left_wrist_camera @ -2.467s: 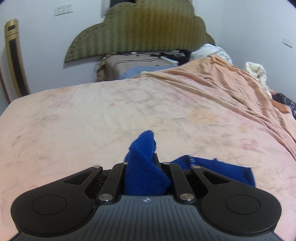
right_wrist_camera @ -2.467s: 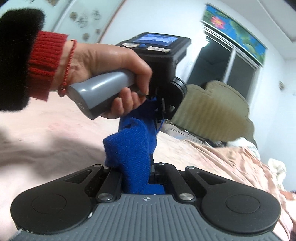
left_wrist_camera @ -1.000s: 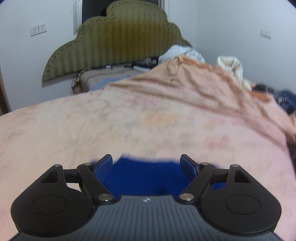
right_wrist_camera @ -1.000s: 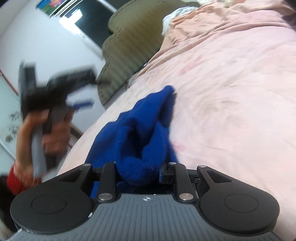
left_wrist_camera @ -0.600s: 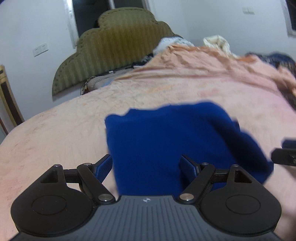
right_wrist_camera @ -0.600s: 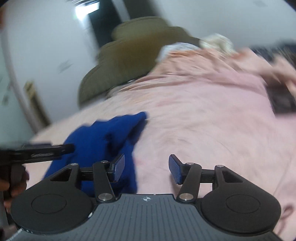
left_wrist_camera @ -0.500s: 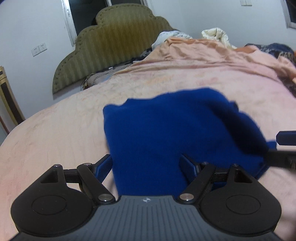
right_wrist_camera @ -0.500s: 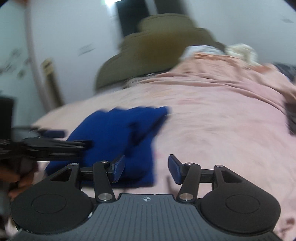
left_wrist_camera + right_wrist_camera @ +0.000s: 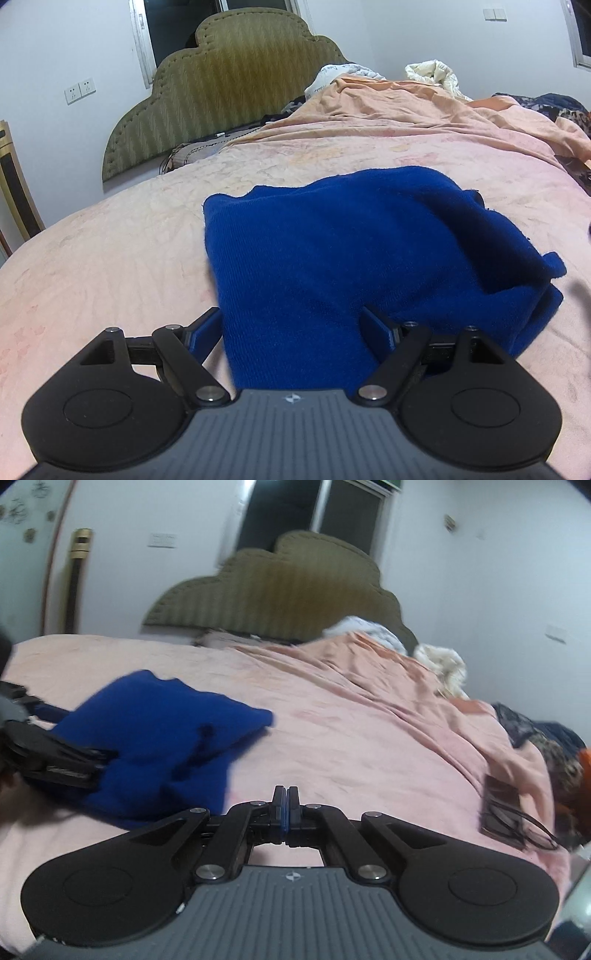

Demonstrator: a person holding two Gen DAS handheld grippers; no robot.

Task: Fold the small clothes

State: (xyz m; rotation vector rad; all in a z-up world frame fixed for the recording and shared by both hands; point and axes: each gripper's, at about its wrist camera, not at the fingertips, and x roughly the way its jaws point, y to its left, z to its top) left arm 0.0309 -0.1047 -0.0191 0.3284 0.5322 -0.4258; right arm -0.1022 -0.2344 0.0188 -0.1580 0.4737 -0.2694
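A blue knitted garment (image 9: 351, 251) lies in a loosely folded heap on the pink bed sheet (image 9: 110, 258). My left gripper (image 9: 291, 328) stands open wide over its near edge, one finger just left of the cloth and the other resting on it, without any grip. In the right wrist view the garment (image 9: 159, 734) lies to the left, with the left gripper (image 9: 62, 764) reaching into it from the left edge. My right gripper (image 9: 285, 805) is shut, its blue pads together with nothing between them, over bare sheet to the right of the garment.
An olive padded headboard (image 9: 229, 85) closes the far end of the bed. Bunched orange bedding (image 9: 388, 686) and pale pillows (image 9: 439, 661) lie at the far right. A pair of glasses on a dark flat object (image 9: 513, 819) lies near the right edge, beside dark patterned clothes (image 9: 546, 746).
Both grippers held the blue garment earlier and have let it go; it now lies on the bed. The left gripper stayed open over it. The right gripper drew away to the right and shut empty.
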